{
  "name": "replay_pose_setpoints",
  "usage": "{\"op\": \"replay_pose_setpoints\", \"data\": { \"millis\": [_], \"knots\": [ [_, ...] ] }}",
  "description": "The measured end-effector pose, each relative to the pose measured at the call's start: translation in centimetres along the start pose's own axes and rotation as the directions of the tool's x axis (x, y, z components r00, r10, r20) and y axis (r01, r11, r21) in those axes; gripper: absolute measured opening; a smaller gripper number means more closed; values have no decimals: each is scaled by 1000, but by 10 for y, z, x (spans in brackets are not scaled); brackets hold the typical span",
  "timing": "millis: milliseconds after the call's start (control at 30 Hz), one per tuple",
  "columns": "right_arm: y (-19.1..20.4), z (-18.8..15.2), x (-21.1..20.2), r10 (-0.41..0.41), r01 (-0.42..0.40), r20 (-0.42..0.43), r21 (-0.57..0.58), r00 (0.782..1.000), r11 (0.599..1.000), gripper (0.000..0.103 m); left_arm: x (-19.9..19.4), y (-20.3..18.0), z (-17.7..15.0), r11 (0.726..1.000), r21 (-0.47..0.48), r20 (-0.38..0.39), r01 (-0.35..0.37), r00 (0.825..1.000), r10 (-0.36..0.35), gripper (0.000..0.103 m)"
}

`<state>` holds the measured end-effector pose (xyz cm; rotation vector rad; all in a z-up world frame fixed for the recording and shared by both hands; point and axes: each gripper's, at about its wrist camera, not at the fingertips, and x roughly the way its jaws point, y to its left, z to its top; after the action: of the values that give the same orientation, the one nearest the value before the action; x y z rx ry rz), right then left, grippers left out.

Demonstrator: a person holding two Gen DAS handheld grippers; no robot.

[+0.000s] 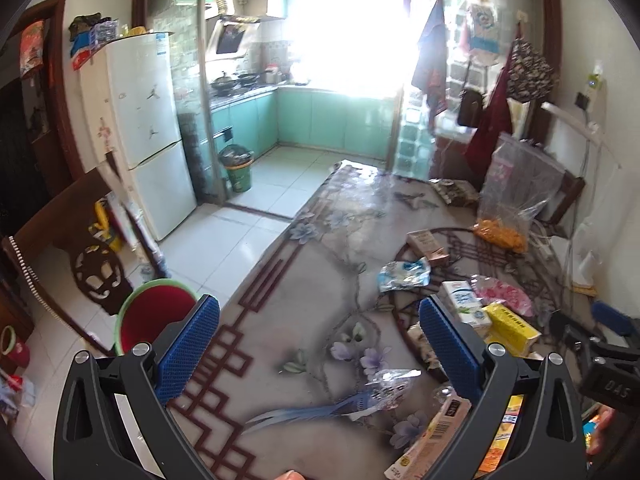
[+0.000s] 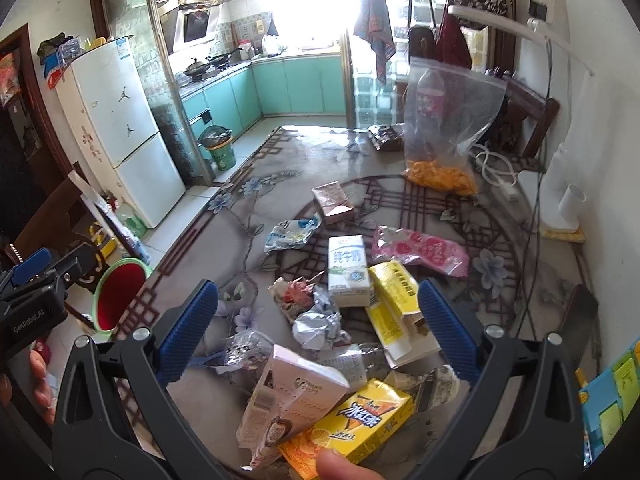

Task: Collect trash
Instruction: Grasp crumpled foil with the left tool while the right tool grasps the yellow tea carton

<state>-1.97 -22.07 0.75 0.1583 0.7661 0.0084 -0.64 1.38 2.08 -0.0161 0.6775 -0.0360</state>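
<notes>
Where the kitchen's tiled floor [image 1: 256,248] ends, a floral-clothed table [image 2: 248,216] carries scattered trash [image 2: 348,276]; a red bin [image 2: 120,292] stands beside it, interior unclear, a clear bag [image 2: 448,120] holds orange bits. Left gripper [image 1: 320,344] and right gripper [image 2: 318,328] gape wide, holding nothing.

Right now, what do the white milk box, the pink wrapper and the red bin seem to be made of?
White milk box: coated carton paper, judging by sharp folds and printed faces. Pink wrapper: thin plastic film, glossy and crinkled. Red bin: probably smooth moulded plastic with a green rim.
</notes>
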Motion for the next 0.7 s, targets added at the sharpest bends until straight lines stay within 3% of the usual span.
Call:
{"op": "replay_pose_setpoints", "data": {
  "millis": [100,133,200,233,300,333,367,467,500,533,567,633,667,700],
  "knots": [
    [-9,-1,9,110,-107,-64,44,992,993,98,-9,-10,-6,990,86,42,112,992,-116,95],
    [-14,-2,13,147,-141,-83,69,986,988,98,-9,-14,-10,980,122,24,157,987,-161,95],
    [-25,-7,22,198,-182,-159,106,967,978,98,-3,-32,-28,923,245,-117,297,954,-276,95],
    [-28,-9,25,202,-185,-186,104,962,977,98,-1,-41,-42,884,290,-179,366,929,-325,95],
    [-35,-14,25,156,-143,-182,81,971,986,99,-1,-61,-76,809,361,-290,464,880,-375,95],
    [-39,-17,23,124,-115,-174,56,977,992,99,0,-72,-93,764,385,-358,518,847,-394,95],
    [-42,-19,22,105,-99,-172,42,980,994,99,1,-84,-115,697,407,-443,590,795,-415,95],
    [-56,-27,21,92,-86,-193,40,977,995,99,6,-107,-162,604,409,-584,684,705,-402,95],
    [-61,-30,23,88,-81,-204,42,975,996,99,9,-114,-176,575,384,-628,723,661,-411,95],
    [-66,-36,26,79,-70,-225,47,971,996,99,12,-121,-186,560,363,-660,744,630,-409,95],
    [-71,-39,28,76,-66,-238,53,968,996,99,17,-127,-197,560,348,-685,752,612,-395,95],
    [-78,-48,30,91,-71,-270,83,959,994,99,24,-135,-207,565,342,-702,751,604,-377,95],
    [-83,-54,31,112,-84,-284,109,952,991,99,30,-138,-210,582,333,-706,742,605,-368,94],
    [-86,-58,31,130,-96,-293,130,947,987,99,36,-139,-210,600,313,-708,736,602,-369,87]
  ]
}}
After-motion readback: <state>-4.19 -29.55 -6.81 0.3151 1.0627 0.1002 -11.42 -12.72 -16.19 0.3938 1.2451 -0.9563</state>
